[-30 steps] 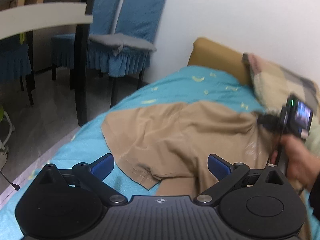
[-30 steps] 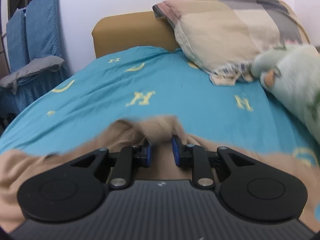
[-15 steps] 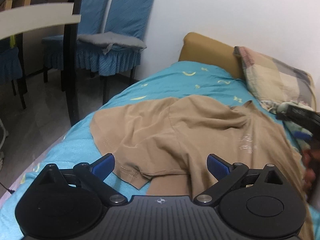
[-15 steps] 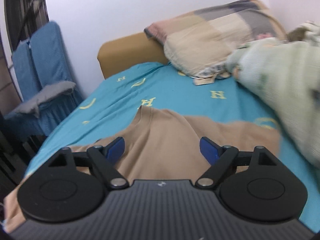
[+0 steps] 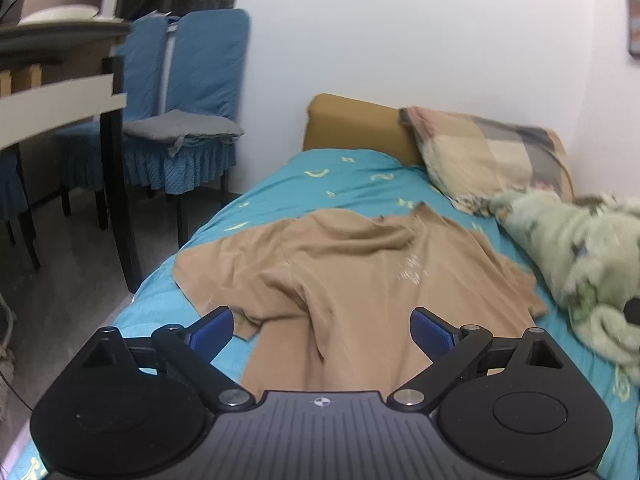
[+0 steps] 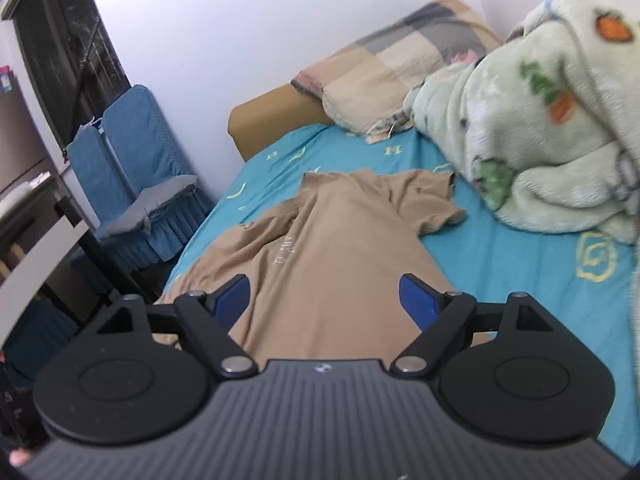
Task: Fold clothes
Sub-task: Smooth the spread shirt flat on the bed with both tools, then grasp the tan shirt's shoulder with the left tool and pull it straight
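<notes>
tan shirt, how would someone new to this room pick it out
Find the bed with the teal sheet. The tan shirt lies spread on it, collar toward the patchwork pillow. Unlike the fluffy green blanket beside it, it is plain, thin and flat.

Left claw (image 5: 322, 330) and right claw (image 6: 325, 300): black, ribbed grey housing with small round emblem, two round discs, silver pivot screws, angled black linkage arms, blue pads (image 5: 211, 328) on fingertips.
</notes>
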